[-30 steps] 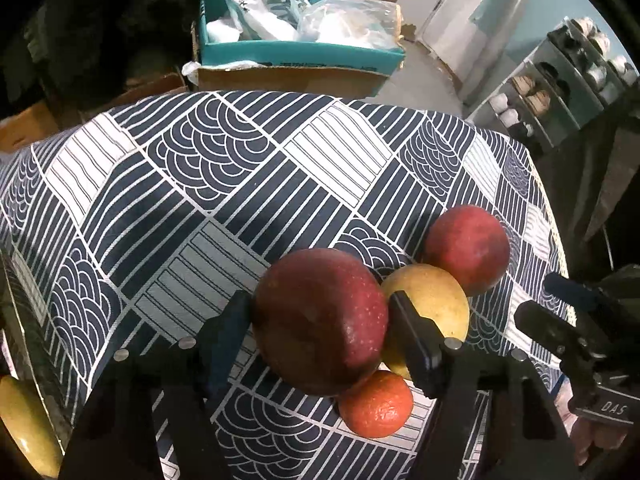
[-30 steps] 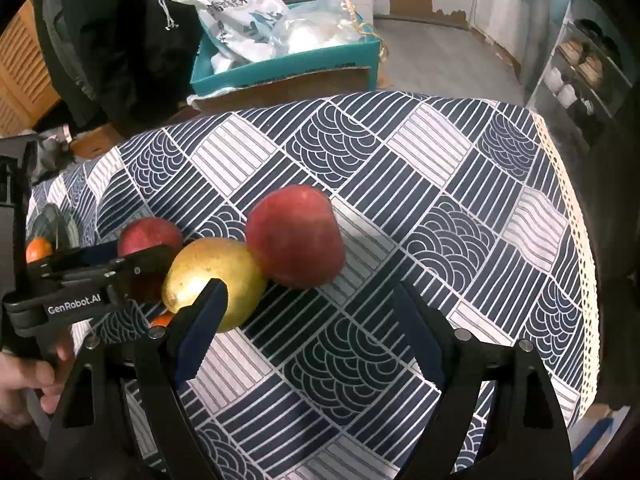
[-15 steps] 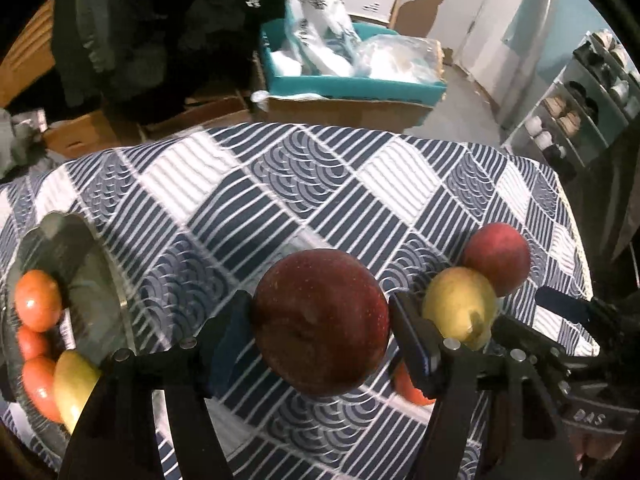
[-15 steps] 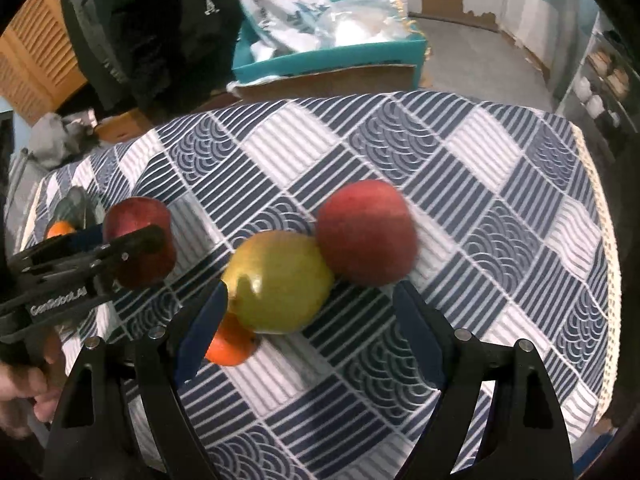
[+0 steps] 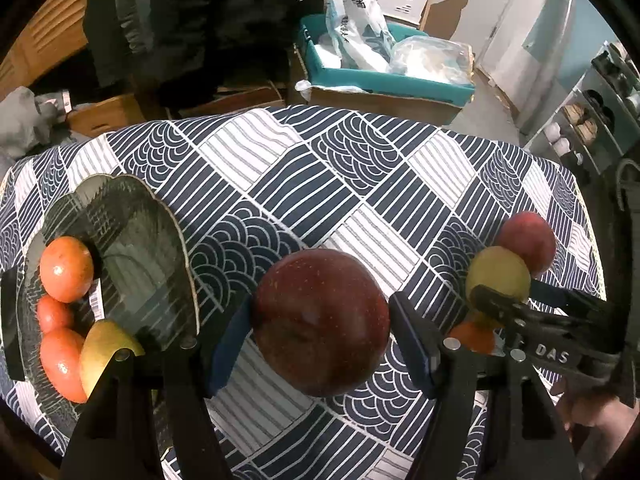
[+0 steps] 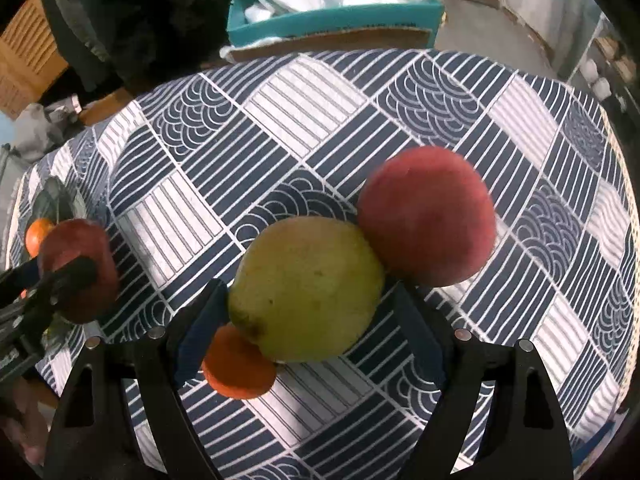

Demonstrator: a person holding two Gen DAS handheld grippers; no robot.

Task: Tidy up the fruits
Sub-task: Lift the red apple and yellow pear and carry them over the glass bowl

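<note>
A counter [image 5: 320, 184] draped in a navy-and-white patterned cloth fills both views; its far edge curves in front of a teal box [image 5: 384, 80] of plastic bags, and its right edge drops away beside a shelf unit [image 5: 592, 120]. The whole middle and far part of the cloth lies bare. At the left edge sits a dark glass plate [image 5: 140, 248] holding three orange fruits and a yellow one along its left and near side; its right half is empty.

The left gripper [image 5: 320, 324] is clamped on a dark red apple [image 5: 320, 320], both pads pressed to its sides, held above the cloth just right of the plate. At the right, a yellow-green mango [image 6: 308, 292] lies touching a red peach [image 6: 428, 216] on its far right and a small orange [image 6: 238, 364] at its near left. The right gripper [image 6: 308, 328] stands wide with its fingers on either side of the mango; contact with the pads cannot be told.

Compared with a second ago, the plate has come into the left view and the apple now sits well left of the other fruits. In the right view the mango has shifted from beside the left finger to between both fingers, and appears larger.
</note>
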